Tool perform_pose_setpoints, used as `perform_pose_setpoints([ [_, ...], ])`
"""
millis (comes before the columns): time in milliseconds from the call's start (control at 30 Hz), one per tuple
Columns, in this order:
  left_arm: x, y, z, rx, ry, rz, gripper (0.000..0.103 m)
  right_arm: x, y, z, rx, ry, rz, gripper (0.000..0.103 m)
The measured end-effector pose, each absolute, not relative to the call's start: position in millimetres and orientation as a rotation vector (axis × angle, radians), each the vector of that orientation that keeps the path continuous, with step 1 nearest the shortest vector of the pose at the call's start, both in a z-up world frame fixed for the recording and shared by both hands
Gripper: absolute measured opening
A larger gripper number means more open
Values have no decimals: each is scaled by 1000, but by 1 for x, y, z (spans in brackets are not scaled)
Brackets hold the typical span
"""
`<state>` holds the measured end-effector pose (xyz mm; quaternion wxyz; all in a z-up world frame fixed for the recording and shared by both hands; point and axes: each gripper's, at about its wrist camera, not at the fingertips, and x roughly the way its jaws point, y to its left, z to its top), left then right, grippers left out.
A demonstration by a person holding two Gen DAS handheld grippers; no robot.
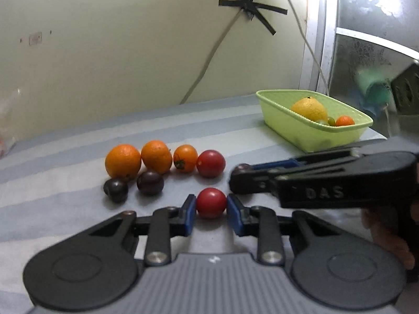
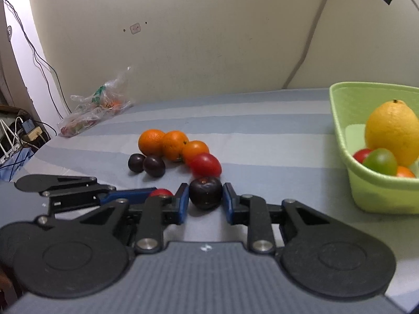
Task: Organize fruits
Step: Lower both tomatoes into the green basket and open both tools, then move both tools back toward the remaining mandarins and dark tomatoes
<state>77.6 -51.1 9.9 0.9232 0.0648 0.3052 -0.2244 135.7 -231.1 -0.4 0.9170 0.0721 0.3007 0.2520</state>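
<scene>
My left gripper (image 1: 211, 204) is shut on a red tomato (image 1: 211, 202) just above the striped cloth. My right gripper (image 2: 205, 196) is shut on a dark plum (image 2: 205, 193); it also shows from the side in the left wrist view (image 1: 242, 175). A row of fruit lies behind: two oranges (image 1: 123, 161), (image 1: 156, 156), an orange tomato (image 1: 185, 157), a red tomato (image 1: 210, 163) and two dark plums (image 1: 116, 190), (image 1: 150, 182). A green basket (image 1: 301, 128) at the right holds a yellow citrus (image 1: 309, 108) and small fruits.
The striped blue cloth (image 1: 65, 209) covers the surface up to a cream wall. A plastic bag (image 2: 97, 110) lies at the far left edge. Cables and a power strip (image 2: 28, 133) sit left of the surface. A cable hangs down the wall.
</scene>
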Motion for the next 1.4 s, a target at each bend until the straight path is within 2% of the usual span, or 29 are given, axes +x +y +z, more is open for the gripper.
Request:
perform_pose_setpoints([
  [367, 101, -118, 43, -28, 575, -674, 26, 83, -319, 24, 123, 299, 256, 30],
  [533, 152, -166, 57, -51, 571, -685, 26, 113, -361, 24, 148, 295, 138, 30],
  [733, 191, -198, 41, -36, 644, -659, 27, 148, -372, 15, 121, 347, 79, 31],
  [800, 194, -198, 37, -58, 643, -649, 30, 150, -375, 11, 110, 352, 70, 32],
  [833, 195, -198, 36, -60, 642, -643, 36, 151, -374, 10, 107, 354, 71, 32],
  [867, 196, -199, 35, -56, 638, -628, 47, 152, -374, 10, 105, 356, 75, 37],
  [900, 196, -198, 34, -47, 632, -620, 49, 151, -375, 10, 107, 348, 80, 43],
  [933, 196, -199, 34, -38, 625, -621, 50, 150, -375, 11, 111, 334, 80, 51],
  [967, 195, -199, 34, -29, 618, -617, 50, 149, -376, 12, 112, 320, 77, 53],
  [1167, 173, -187, 42, -36, 593, -597, 50, 133, -378, 14, 136, 277, 72, 52],
  [1400, 100, -124, 34, 26, 542, -596, 51, 105, -355, 20, 132, 270, 166, 52],
])
